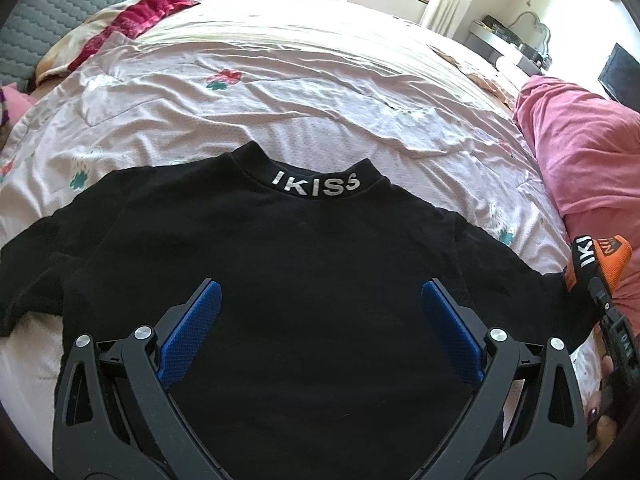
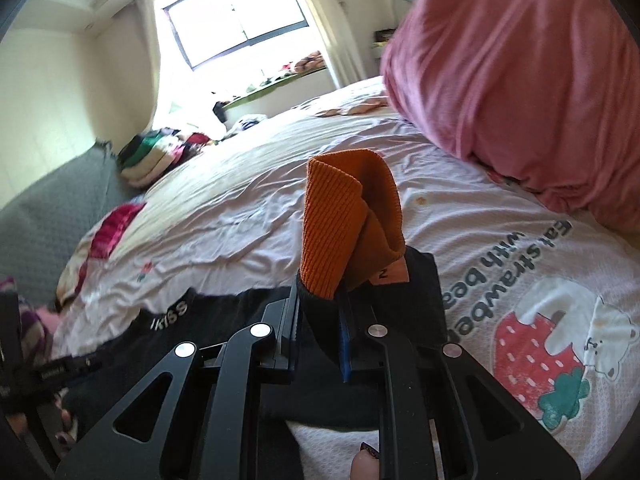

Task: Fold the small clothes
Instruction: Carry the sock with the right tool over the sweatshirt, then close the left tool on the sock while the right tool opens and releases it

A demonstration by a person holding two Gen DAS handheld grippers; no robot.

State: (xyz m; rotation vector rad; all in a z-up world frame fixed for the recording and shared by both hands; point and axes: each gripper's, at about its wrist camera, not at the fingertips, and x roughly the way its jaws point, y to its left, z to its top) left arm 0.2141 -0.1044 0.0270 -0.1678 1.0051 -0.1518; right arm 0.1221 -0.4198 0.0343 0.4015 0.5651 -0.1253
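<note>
My left gripper (image 1: 320,312) hangs over the middle of the black shirt (image 1: 280,280), its blue pads (image 1: 192,332) spread wide apart with nothing between them. The shirt lies flat, front up, on the pale flowered bedsheet (image 1: 280,80), its collar (image 1: 316,182) turned away from me and reading "IKISS" in white letters. My right gripper (image 2: 318,316) is clamped on the shirt's sleeve (image 2: 420,292) at the cuff; the orange ribbed cuff (image 2: 344,220) stands upright out of the closed jaws, lifted off the sheet. From the left view the same orange cuff (image 1: 608,256) shows at the far right edge, beside a black band with white lettering. A pink pillow (image 2: 520,80) rests on the bed beyond the sleeve. A pile of folded clothes (image 2: 160,156) sits at the far side of the bed, well apart from the shirt.
</note>
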